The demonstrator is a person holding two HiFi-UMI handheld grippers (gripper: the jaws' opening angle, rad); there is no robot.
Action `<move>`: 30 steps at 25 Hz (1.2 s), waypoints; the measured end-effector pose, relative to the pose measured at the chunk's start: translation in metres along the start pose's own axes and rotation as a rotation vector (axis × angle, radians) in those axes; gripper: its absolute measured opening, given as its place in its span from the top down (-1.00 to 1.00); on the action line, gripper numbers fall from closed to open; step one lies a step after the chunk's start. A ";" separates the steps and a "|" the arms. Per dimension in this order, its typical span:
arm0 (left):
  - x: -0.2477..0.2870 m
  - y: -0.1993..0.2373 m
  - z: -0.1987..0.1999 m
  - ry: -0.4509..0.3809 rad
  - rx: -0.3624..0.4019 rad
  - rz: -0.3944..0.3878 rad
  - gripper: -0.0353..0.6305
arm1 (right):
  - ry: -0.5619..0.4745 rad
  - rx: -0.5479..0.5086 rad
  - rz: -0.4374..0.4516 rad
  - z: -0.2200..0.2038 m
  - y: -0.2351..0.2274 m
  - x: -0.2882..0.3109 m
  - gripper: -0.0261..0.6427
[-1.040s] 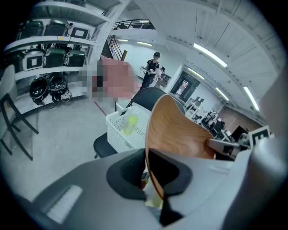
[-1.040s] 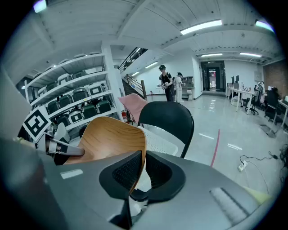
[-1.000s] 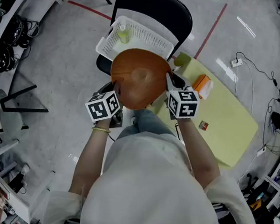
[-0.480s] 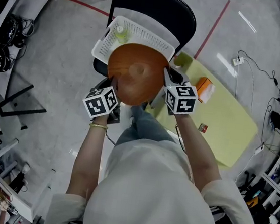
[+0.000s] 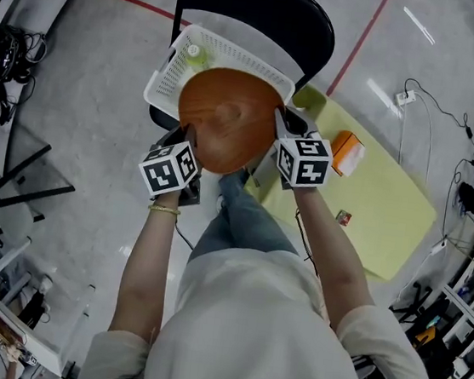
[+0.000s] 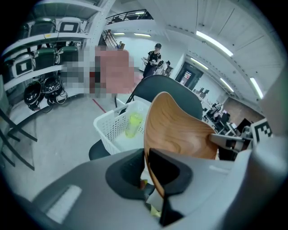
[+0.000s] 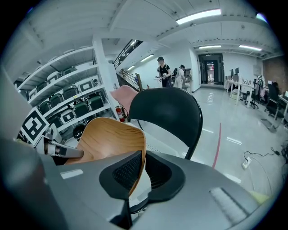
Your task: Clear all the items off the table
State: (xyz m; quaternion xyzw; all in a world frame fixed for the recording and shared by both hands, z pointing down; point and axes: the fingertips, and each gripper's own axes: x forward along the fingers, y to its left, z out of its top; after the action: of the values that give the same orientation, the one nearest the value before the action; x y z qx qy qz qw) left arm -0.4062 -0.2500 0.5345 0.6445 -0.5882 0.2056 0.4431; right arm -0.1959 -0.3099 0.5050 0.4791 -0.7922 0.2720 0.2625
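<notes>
Head view, biggest stuff first: a black chair [image 5: 259,7] sits at the top, with a yellow-green tabletop [image 5: 388,212] running off to the right of it. On the chair seat is a white plastic basket [image 5: 166,81].

The wooden bowl [image 5: 228,119] is up in the air, tipped on edge and overlapping the near side of the basket from this angle. It's well off the tabletop. I can't tell whether it touches the basket rim.

Both grippers are on it. The left gripper [image 5: 187,140] is clamped onto the bowl's left edge, and the left gripper view shows the thin wooden rim pinched right between the two dark pads. The right gripper [image 5: 281,125] has the opposite edge, and the right gripper view shows the same thing: jaws squeezed down on the rim, with the chair back behind it.

Smaller things: an orange box [image 5: 345,150] lies on the tabletop near its far end, just right of the right gripper. A pale green bottle [image 5: 193,55] lies inside the basket. A tiny reddish item [image 5: 344,216] sits further along the tabletop, too small to make out.
</notes>
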 end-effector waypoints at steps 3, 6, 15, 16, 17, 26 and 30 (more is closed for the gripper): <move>0.015 0.001 0.002 0.015 0.003 0.009 0.78 | 0.014 0.006 -0.003 -0.002 -0.008 0.013 0.85; 0.028 0.001 0.004 0.033 0.020 0.013 0.77 | 0.023 0.016 -0.011 -0.003 -0.015 0.024 0.85; 0.060 0.001 0.006 0.086 0.077 0.041 0.75 | 0.056 0.033 -0.018 -0.007 -0.034 0.054 0.86; 0.064 0.001 0.005 0.095 0.082 0.045 0.74 | 0.061 0.033 -0.019 -0.009 -0.036 0.057 0.86; 0.067 0.001 0.004 0.102 0.088 0.048 0.74 | 0.066 0.033 -0.020 -0.010 -0.038 0.060 0.86; 0.091 0.012 -0.005 0.166 0.112 0.092 0.71 | 0.098 0.059 -0.043 -0.026 -0.044 0.083 0.86; 0.096 0.013 -0.002 0.176 0.142 0.130 0.71 | 0.112 0.061 -0.050 -0.030 -0.047 0.091 0.85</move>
State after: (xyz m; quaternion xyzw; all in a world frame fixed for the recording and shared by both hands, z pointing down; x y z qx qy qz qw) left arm -0.3968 -0.3023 0.6152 0.6143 -0.5714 0.3309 0.4321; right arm -0.1852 -0.3644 0.5963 0.4905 -0.7556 0.3156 0.2982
